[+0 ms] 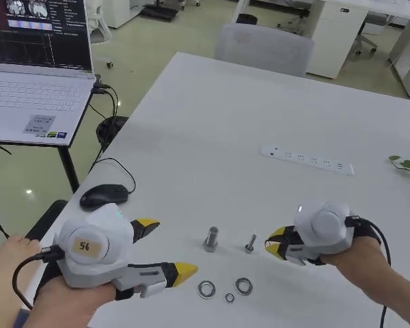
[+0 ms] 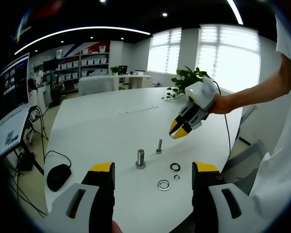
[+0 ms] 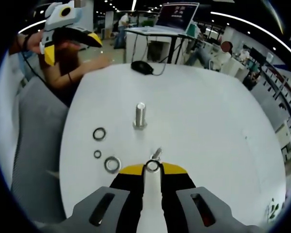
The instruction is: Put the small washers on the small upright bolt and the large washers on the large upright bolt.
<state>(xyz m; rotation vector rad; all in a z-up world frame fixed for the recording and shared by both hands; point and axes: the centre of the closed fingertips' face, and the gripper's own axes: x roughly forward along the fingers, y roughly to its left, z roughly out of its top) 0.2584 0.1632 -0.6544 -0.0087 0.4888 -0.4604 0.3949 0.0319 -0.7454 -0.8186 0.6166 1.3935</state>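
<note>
Here, a white table (image 1: 260, 109) in an office — left claw (image 1: 167, 248) wide, right claw (image 1: 274, 242) pinching a small washer (image 3: 147, 166).

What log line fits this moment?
left tongs open | right tongs shut on small washer, near small bolt | three washers on table

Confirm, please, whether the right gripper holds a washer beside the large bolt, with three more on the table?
No: the right gripper holds its washer beside the small bolt, not the large bolt, with three more on the table; the right gripper view shows it.
</note>
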